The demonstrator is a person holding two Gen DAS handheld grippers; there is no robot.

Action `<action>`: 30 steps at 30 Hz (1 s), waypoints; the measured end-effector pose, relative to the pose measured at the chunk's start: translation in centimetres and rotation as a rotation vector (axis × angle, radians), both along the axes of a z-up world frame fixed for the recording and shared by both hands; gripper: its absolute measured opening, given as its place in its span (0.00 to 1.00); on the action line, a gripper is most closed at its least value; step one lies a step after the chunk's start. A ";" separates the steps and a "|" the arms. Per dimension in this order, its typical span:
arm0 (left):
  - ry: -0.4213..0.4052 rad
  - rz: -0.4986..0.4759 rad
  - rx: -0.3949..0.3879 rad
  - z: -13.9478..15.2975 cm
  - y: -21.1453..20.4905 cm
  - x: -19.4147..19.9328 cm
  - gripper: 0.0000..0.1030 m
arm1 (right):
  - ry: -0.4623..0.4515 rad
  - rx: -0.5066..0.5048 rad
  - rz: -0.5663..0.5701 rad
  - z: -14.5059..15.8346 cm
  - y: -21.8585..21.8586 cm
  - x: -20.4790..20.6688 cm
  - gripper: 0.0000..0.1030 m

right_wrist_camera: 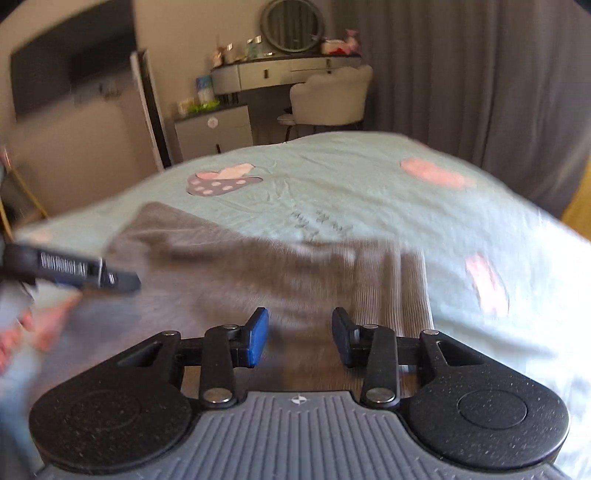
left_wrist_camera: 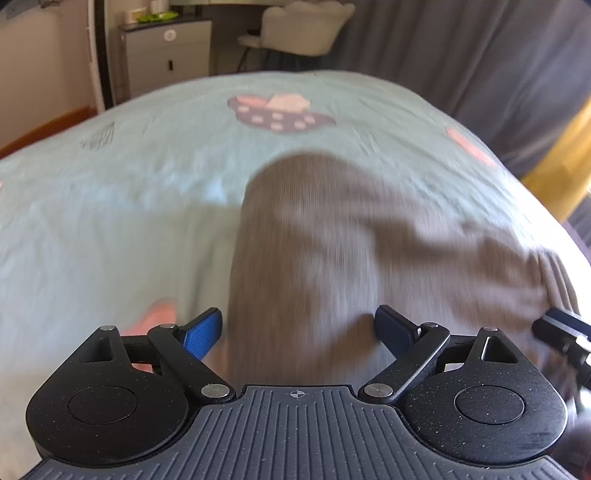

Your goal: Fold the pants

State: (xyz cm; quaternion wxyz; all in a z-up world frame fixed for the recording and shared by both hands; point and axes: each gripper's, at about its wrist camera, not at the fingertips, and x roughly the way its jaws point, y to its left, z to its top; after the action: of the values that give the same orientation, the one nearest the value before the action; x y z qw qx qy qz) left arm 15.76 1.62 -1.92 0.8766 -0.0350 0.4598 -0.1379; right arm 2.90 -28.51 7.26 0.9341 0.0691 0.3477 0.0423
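Left fingers: left gripper [left_wrist_camera: 298, 334] spread wide, 2 blue-padded fingers [left_wrist_camera: 202, 334] apart with nothing between the pads; 1 pad at the left edge of the pants, the other over the cloth.
Right fingers: right gripper [right_wrist_camera: 300, 338] spread too, narrower gap; both fingers [right_wrist_camera: 258, 336] over the cloth, gripping nothing.
Pants: grey-brown ribbed pants [left_wrist_camera: 332, 251] lie flat on the bed, just ahead of and under both pairs of fingers. In the left wrist view 1 leg runs straight away from the fingers to a rounded far end, the rest spreading right. In the right wrist view the pants [right_wrist_camera: 280, 280] stretch across left to right, with a ribbed band on the right side just beyond the right fingers.
Left wrist view only: a black part of the right gripper [left_wrist_camera: 561, 328] at the right edge, by the pants' right end; a yellow strip [left_wrist_camera: 561, 166] beyond the bed's right side.
Right wrist view only: the left gripper [right_wrist_camera: 74, 271] reaching in from the left above the pants; a blurred pink shape low at the left edge, too smeared to tell; a dressing table [right_wrist_camera: 280, 72] with a round mirror [right_wrist_camera: 293, 26]; a dark panel [right_wrist_camera: 70, 55] on the wall.
Both views: pale green bedsheet [left_wrist_camera: 110, 206] with pink and dark prints, a white chair [right_wrist_camera: 330, 98], a grey cabinet [left_wrist_camera: 166, 55], grey curtain [right_wrist_camera: 461, 74].
Sharpness: both views are motion-blurred; cloth edges are soft.
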 end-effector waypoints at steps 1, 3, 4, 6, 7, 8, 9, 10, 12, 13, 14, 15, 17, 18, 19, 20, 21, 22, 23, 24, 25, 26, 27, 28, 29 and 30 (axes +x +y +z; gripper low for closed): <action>0.002 -0.006 -0.016 0.0 0.4 -1.0 0.92 | 0.010 0.044 -0.015 0.1 -0.5 -0.8 0.37; 0.035 -0.023 -0.059 -0.2 1.3 -2.4 0.91 | 0.034 0.135 -0.048 0.2 -1.4 -1.7 0.37; 0.064 -0.034 -0.080 -0.4 1.6 -2.9 0.91 | 0.047 0.171 -0.051 0.3 -1.8 -2.0 0.37; 0.090 -0.051 -0.099 -0.5 1.9 -3.4 0.91 | 0.055 0.206 -0.056 0.5 -2.6 -2.3 0.37; 0.095 -0.049 -0.096 -0.5 2.0 -3.4 0.91 | 0.060 0.228 -0.059 0.8 -3.1 -2.3 0.37; 0.104 -0.035 -0.102 -0.6 2.2 -3.3 0.91 | 0.065 0.257 -0.067 1.1 -3.6 -2.3 0.37; 0.117 -0.016 -0.115 -0.7 2.5 -3.1 0.91 | 0.064 0.296 -0.078 1.3 -4.3 -2.5 0.37; 0.125 -0.003 -0.131 -0.8 2.8 -2.9 0.91 | 0.057 0.328 -0.093 1.6 -4.9 -2.9 0.40; 0.141 0.018 -0.170 -0.8 3.3 -2.7 0.91 | 0.028 0.330 -0.139 2.2 -6.3 -3.6 0.60; 0.146 0.026 -0.192 -0.7 3.6 -2.5 0.91 | 0.015 0.316 -0.152 2.5 -6.9 -3.8 0.67; 0.150 0.029 -0.216 -0.6 3.8 -2.2 0.91 | 0.019 0.293 -0.159 2.6 -7.4 -3.6 0.71; 0.153 0.028 -0.238 -0.5 4.0 -1.9 0.91 | 0.044 0.282 -0.155 2.4 -8.1 -3.2 0.73; 0.157 0.013 -0.271 -0.3 4.1 -1.2 0.91 | 0.112 0.327 -0.135 1.3 -9.7 -2.0 0.76; 0.158 -0.010 -0.275 -0.3 4.0 -0.6 0.91 | 0.150 0.366 -0.131 0.5 -10.6 -1.3 0.76; 0.156 -0.034 -0.273 -0.4 3.8 -0.3 0.91 | 0.193 0.412 -0.114 -0.5 -11.4 -0.5 0.78; 0.160 -0.058 -0.274 -0.7 3.7 0.3 0.91 | 0.229 0.452 -0.104 -1.4 -12.1 0.3 0.78; 0.170 -0.073 -0.286 -1.1 3.7 0.7 0.90 | 0.253 0.475 -0.107 -2.2 -12.6 1.0 0.78; 0.186 -0.078 -0.309 -1.5 3.9 1.3 0.90 | 0.270 0.495 -0.095 -2.8 -13.0 1.8 0.78; 0.197 -0.077 -0.331 -1.9 4.2 1.6 0.90 | 0.285 0.528 -0.069 -3.5 -13.3 2.5 0.79; 0.211 -0.079 -0.362 -2.2 4.7 2.1 0.91 | 0.295 0.569 -0.052 -4.3 -13.6 2.9 0.80; 0.225 -0.086 -0.391 -2.5 5.0 2.6 0.91 | 0.308 0.603 -0.054 -5.1 -13.9 3.5 0.82; 0.244 -0.091 -0.416 -3.0 5.5 3.2 0.91 | 0.322 0.638 -0.055 -5.8 -14.2 4.1 0.82; 0.262 -0.099 -0.434 -3.3 5.9 3.6 0.91 | 0.333 0.680 -0.050 -6.5 -14.4 4.5 0.83; 0.281 -0.115 -0.472 -3.7 6.4 4.1 0.91 | 0.336 0.714 -0.050 -7.1 -14.5 4.9 0.83; 0.292 -0.127 -0.497 -4.0 6.7 4.5 0.91 | 0.336 0.737 -0.041 -7.5 -14.6 5.2 0.84; 0.301 -0.138 -0.514 -4.3 6.9 4.8 0.90 | 0.336 0.754 -0.020 -7.8 -14.6 5.6 0.86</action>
State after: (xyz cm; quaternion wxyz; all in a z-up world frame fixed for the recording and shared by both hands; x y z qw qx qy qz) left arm 20.61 8.56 -6.21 0.7495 -0.2442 0.5359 -0.3023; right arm 8.46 -43.13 -0.54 0.7740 0.4159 0.4546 0.1460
